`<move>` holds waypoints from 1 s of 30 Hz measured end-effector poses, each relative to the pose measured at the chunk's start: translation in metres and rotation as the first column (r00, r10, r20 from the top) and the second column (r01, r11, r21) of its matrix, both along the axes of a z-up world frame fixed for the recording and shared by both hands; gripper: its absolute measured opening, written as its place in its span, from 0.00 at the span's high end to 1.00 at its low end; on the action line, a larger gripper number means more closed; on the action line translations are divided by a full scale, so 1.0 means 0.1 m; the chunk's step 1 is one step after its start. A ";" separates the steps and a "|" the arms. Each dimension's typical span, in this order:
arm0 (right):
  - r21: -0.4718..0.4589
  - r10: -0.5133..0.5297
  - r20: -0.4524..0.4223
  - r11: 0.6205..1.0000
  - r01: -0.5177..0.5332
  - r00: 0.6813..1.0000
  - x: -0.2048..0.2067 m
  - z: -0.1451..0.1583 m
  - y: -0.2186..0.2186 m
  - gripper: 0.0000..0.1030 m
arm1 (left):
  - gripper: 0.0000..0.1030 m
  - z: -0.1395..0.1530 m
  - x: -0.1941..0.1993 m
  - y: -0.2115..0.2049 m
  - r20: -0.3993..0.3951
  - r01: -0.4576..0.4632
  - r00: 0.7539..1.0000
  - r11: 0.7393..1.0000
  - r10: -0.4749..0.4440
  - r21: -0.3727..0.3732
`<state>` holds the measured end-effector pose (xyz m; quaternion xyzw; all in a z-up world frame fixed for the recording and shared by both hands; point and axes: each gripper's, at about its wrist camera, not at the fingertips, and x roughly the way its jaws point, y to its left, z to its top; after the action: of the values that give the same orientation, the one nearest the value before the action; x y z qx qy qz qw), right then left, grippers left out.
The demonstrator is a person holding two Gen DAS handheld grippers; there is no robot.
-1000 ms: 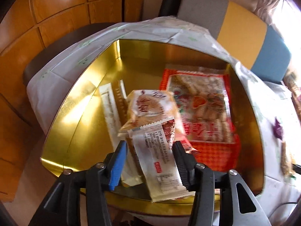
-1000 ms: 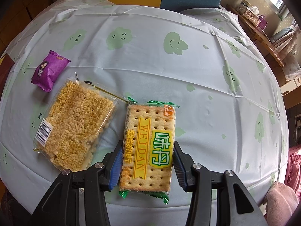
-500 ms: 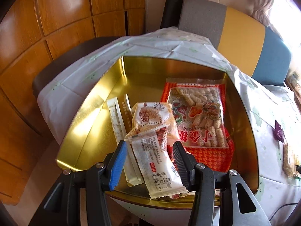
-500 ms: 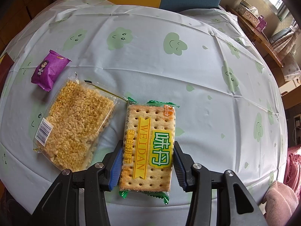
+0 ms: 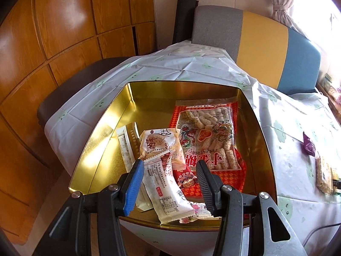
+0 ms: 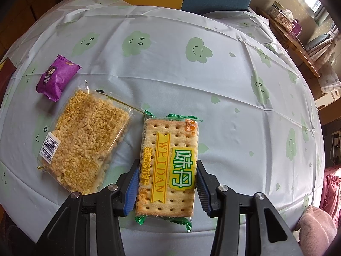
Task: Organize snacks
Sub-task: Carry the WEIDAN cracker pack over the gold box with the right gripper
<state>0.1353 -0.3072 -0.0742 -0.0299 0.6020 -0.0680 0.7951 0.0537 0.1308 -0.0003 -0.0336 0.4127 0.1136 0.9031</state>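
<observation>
Left gripper (image 5: 169, 183) fingers spread above gold tin (image 5: 102, 140); right gripper (image 6: 167, 188) fingers pinching cracker pack (image 6: 170, 162) on table.

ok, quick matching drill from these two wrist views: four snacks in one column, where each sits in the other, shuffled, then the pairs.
Things:
1. red sesame-stick bag
2. cracker pack
3. purple candy packet
4. puffed-rice pack

Places:
A. between the right gripper fingers
B. inside the gold tin
C. on the tablecloth, beside the crackers
D. on the tablecloth, farthest left

Pairs: 1-B, 2-A, 3-D, 4-C
</observation>
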 end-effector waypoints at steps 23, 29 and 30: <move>0.025 -0.008 0.006 1.000 0.008 1.000 0.01 0.09 -0.11 0.54 | 0.50 0.03 -0.07 -0.08 0.022 0.031 0.999 0.999 -0.031 -0.009; 0.066 -0.023 0.083 0.998 0.017 0.996 -0.03 0.29 -0.09 0.54 | 0.50 0.01 -0.08 -0.03 0.025 0.028 0.999 0.999 -0.028 -0.018; 0.070 -0.024 0.095 0.997 0.017 0.995 -0.04 0.33 -0.08 0.54 | 0.50 0.01 -0.09 -0.02 0.026 0.025 0.999 0.999 -0.025 -0.019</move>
<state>0.1317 -0.3155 -0.0411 0.0070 0.5654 -0.0566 0.8229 0.0451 0.1286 0.0006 -0.0388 0.4026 0.0979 0.9093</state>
